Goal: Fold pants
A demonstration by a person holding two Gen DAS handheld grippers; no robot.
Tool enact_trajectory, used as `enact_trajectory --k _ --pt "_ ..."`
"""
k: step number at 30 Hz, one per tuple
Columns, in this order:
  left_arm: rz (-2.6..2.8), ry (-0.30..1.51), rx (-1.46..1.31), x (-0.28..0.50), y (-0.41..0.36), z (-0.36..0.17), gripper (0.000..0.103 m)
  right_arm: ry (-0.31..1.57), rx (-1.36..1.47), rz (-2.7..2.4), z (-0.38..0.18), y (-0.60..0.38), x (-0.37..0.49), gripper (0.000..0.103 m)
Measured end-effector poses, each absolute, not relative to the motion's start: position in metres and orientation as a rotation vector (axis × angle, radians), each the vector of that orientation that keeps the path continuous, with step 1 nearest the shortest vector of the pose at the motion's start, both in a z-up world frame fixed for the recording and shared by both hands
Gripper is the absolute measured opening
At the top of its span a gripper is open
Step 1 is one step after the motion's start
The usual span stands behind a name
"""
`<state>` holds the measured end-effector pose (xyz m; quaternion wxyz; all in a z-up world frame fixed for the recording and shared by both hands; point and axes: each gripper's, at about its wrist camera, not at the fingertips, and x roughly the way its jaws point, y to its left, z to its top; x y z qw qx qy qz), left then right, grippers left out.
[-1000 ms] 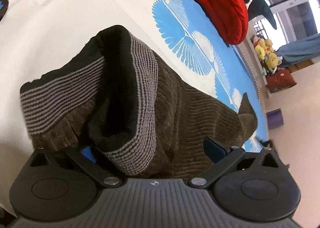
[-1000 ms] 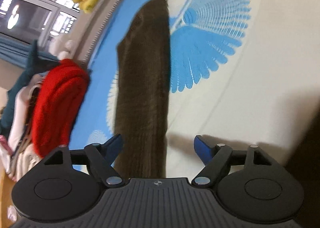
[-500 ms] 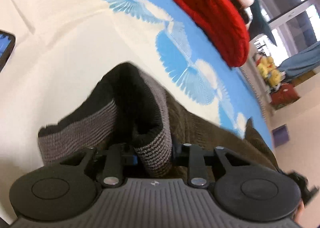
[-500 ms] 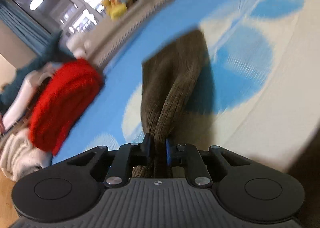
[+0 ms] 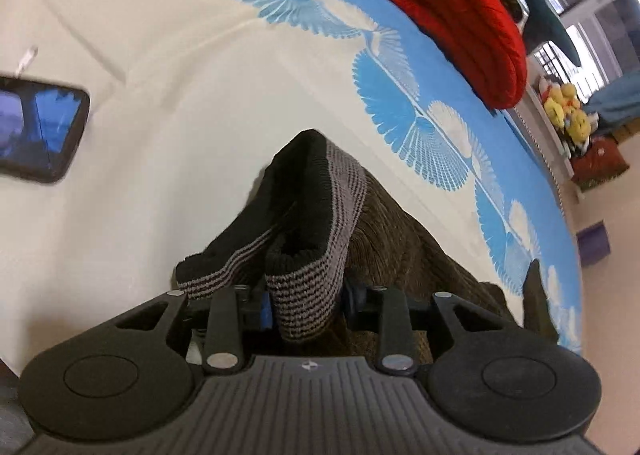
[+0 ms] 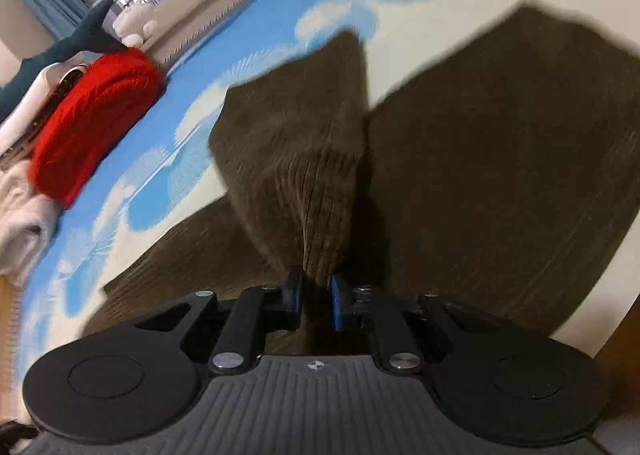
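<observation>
Pinching the striped waistband (image 5: 344, 191) of the pants (image 5: 400, 251) in the left wrist view, with the left gripper (image 5: 306, 301) at 6 o'clock. Jaws narrow and easing open a little, with the thick doubled band wedged between the pads. Trailing brown corduroy toward 4 o'clock over the bedsheet (image 5: 160, 55). Noting a phone (image 5: 36, 131) at 9 o'clock and a red knit (image 5: 460, 15) at 1 o'clock.

Clamping a fold of the trouser leg (image 6: 304, 175) in the right wrist view, with the right gripper (image 6: 316, 303) at 6 o'clock. Jaws nearly closed on the cloth, tenting it up toward 12 o'clock. Leaving the remaining fabric spread flat at 3 and 8 o'clock, blurred.

Judging the cloth as soft, floppy, moderately light, ribbed and grippy, not fragile, and sagging wherever unsupported. Judging the best holds as the elastic band corners and leg hems, being thicker and less likely to slip than a single-layer mid-panel.
</observation>
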<state>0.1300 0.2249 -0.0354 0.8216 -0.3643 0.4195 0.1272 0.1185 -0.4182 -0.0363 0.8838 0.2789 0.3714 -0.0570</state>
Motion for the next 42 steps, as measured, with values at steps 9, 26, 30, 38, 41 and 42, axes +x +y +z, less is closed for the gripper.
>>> enact_trajectory --k 9,26,30,38,41,42 --pt "0.226 0.942 -0.781 0.124 0.206 -0.045 0.082 0.766 0.602 -0.140 -0.043 -0.418 0.113 0.035" --pt "0.146 0.824 -0.748 0.077 0.224 -0.014 0.011 0.637 0.688 -0.004 -0.016 -0.406 0.084 0.012" --pt "0.208 1.015 -0.650 0.095 0.214 -0.053 0.013 0.943 0.611 -0.114 -0.062 -0.401 0.100 0.012" --pt "0.216 0.988 -0.566 0.097 0.204 -0.045 0.017 0.928 0.611 -0.118 -0.064 -0.403 0.100 0.013" --pt "0.218 0.979 -0.589 0.094 0.209 -0.046 0.021 0.935 0.547 -0.100 -0.064 -0.400 0.101 0.022" --pt "0.219 0.975 -0.605 0.093 0.212 -0.045 0.023 0.933 0.519 -0.111 -0.062 -0.399 0.100 0.034"
